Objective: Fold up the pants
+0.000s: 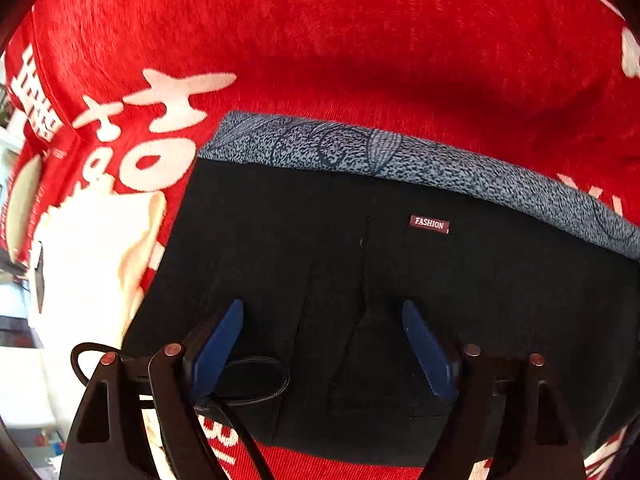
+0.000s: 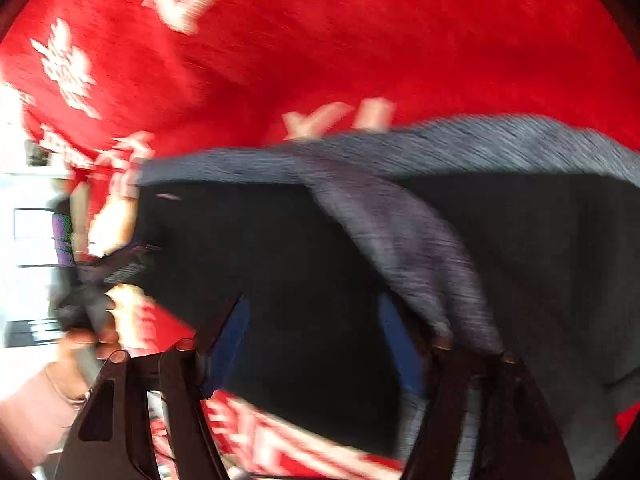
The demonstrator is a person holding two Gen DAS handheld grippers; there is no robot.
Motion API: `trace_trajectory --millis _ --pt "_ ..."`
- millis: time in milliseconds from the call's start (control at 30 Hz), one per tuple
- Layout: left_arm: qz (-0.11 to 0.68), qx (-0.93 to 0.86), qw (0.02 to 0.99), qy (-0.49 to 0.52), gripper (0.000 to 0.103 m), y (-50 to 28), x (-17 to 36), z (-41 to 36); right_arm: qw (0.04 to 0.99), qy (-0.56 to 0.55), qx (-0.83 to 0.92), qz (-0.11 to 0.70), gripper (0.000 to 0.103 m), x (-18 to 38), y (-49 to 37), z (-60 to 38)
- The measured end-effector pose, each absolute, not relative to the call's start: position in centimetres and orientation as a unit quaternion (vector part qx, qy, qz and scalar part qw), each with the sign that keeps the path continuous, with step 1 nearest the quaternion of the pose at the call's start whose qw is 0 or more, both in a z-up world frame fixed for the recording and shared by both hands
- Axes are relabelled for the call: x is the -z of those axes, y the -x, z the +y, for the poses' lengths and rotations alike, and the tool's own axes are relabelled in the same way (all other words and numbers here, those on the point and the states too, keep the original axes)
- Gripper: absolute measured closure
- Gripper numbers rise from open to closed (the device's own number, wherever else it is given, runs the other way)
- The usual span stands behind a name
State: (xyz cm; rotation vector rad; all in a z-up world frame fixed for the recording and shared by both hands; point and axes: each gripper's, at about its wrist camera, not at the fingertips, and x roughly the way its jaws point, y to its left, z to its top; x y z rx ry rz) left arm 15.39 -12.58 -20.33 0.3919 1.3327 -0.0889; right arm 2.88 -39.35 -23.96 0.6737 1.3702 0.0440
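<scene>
Black pants (image 1: 400, 280) with a grey patterned lining (image 1: 400, 156) and a small "FASHION" label (image 1: 429, 224) lie on a red cloth (image 1: 320, 40) with white lettering. My left gripper (image 1: 322, 320) is open just above the pants, blue pads (image 1: 218, 344) spread wide, holding nothing. In the blurred right wrist view the pants (image 2: 280, 280) show with a grey lined flap (image 2: 400, 232) turned over them. My right gripper (image 2: 314, 320) is open over the black fabric, and the flap lies close to its right finger (image 2: 396, 340).
A cream cloth (image 1: 92, 248) lies on the red cloth left of the pants. A black cable (image 1: 240, 432) runs by my left gripper. The person's hand (image 2: 92, 320) holds the other gripper at the left of the right wrist view. The table edge and room lie beyond on the left.
</scene>
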Motion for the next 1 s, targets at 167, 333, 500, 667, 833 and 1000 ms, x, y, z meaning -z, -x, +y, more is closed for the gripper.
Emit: trace_trajectory --millis 167,333,500,667,833,1000 --pt "0.618 0.082 0.757 -0.196 0.020 -13.5 17.8 -14.1 0.744 -0.367 0.009 0.558 0.038 20.4 1.2 -42.0" --pt "0.624 0.181 0.736 -0.192 0.020 -8.0 15.4 -18.9 0.759 -0.359 0.097 0.535 0.031 17.5 9.2 -43.6" --pt "0.644 0.296 0.682 -0.180 0.020 -0.7 15.3 -24.9 0.719 -0.399 0.201 0.532 0.031 16.9 20.9 -43.7" --pt "0.638 0.376 0.646 -0.187 0.020 5.1 15.8 -29.8 0.675 -0.445 0.292 0.511 0.031 17.8 31.4 -41.5" --pt "0.635 0.403 0.626 -0.207 0.020 7.8 16.3 -32.7 0.656 -0.481 0.327 0.482 0.031 19.7 37.6 -39.7" --pt "0.640 0.406 0.618 -0.210 0.020 9.1 17.0 -33.6 0.665 -0.506 0.327 0.442 0.031 20.9 39.4 -38.6"
